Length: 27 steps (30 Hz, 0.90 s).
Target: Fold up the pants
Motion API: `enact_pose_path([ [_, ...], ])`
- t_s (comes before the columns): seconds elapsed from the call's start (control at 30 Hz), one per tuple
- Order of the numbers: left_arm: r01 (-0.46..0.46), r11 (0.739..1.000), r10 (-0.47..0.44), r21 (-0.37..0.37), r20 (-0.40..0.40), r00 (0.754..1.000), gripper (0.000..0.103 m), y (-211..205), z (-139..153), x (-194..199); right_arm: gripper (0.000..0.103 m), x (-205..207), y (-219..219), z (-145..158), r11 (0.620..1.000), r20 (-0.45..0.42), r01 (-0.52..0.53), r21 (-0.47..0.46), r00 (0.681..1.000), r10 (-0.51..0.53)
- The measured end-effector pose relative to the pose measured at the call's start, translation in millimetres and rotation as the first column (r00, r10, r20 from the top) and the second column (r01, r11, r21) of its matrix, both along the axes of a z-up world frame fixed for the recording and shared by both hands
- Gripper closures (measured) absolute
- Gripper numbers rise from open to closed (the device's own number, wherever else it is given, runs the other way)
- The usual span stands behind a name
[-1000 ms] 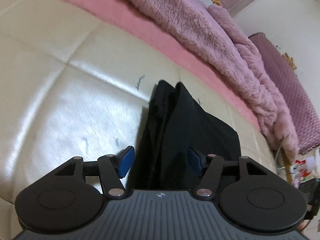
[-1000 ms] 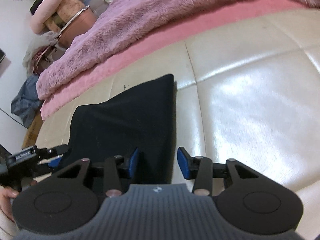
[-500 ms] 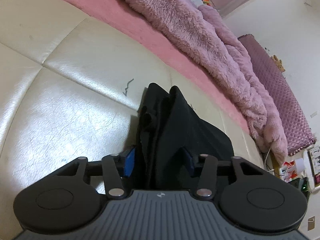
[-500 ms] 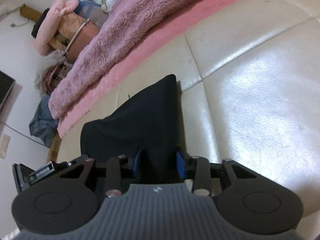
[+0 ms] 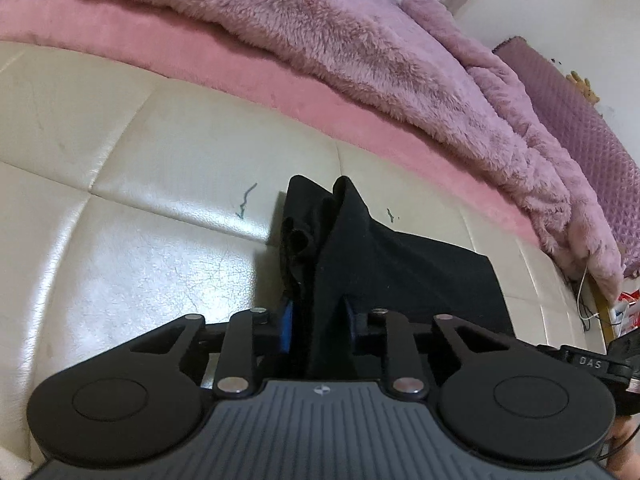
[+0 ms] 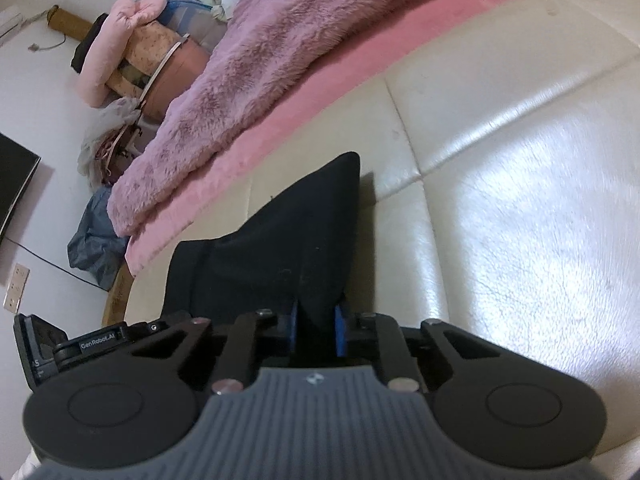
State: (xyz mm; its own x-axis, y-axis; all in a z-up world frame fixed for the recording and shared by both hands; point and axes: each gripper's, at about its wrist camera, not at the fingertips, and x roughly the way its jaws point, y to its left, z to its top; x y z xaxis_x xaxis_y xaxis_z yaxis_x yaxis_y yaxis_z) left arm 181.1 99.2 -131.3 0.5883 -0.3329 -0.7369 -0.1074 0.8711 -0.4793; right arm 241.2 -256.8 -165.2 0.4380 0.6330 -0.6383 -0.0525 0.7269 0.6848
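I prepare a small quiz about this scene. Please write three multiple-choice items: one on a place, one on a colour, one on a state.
1. Where do the pants lie?
A. on the cream quilted surface
B. on the fluffy pink blanket
C. on the floor

2. What colour are the pants?
A. grey
B. black
C. pink

3. What is between the blue pads of the right tool?
A. nothing
B. blanket
C. pants fabric

Answers: 1 A, cream panels surround them on every visible side; 2 B, both views show black cloth; 3 C, a black fold runs between the closing pads.
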Motion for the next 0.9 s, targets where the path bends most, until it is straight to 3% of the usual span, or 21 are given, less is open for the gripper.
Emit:
enact_pose_path([
  [0.1,-0.003,1.000,0.003,0.008,0.016,1.000,0.083,2.5,7.4,-5.4,0.091,-4.1,0.2,12.3,1.000,0.026,-0.016,-0.006,1.000,0.016],
  [0.27,-0.024,0.999,0.023,0.030,0.036,0.999,0.084,14.2,17.7,-15.8,0.091,-4.2,18.5,32.7,0.997,0.063,-0.065,-0.035,0.996,0.067],
  [0.5,-0.114,0.993,0.111,0.036,0.056,0.992,0.084,70.6,26.9,-24.8,0.091,13.6,78.2,47.5,0.986,0.092,-0.157,-0.054,0.983,0.161],
  [0.73,-0.145,0.986,0.141,0.081,0.044,0.989,0.084,123.7,23.5,2.1,0.091,46.7,150.0,39.9,0.970,0.098,-0.231,-0.073,0.966,0.238],
  [0.9,-0.133,0.986,0.129,0.101,0.044,0.991,0.084,135.0,14.7,30.2,0.091,74.8,178.1,28.0,0.966,0.091,-0.243,-0.094,0.964,0.251],
])
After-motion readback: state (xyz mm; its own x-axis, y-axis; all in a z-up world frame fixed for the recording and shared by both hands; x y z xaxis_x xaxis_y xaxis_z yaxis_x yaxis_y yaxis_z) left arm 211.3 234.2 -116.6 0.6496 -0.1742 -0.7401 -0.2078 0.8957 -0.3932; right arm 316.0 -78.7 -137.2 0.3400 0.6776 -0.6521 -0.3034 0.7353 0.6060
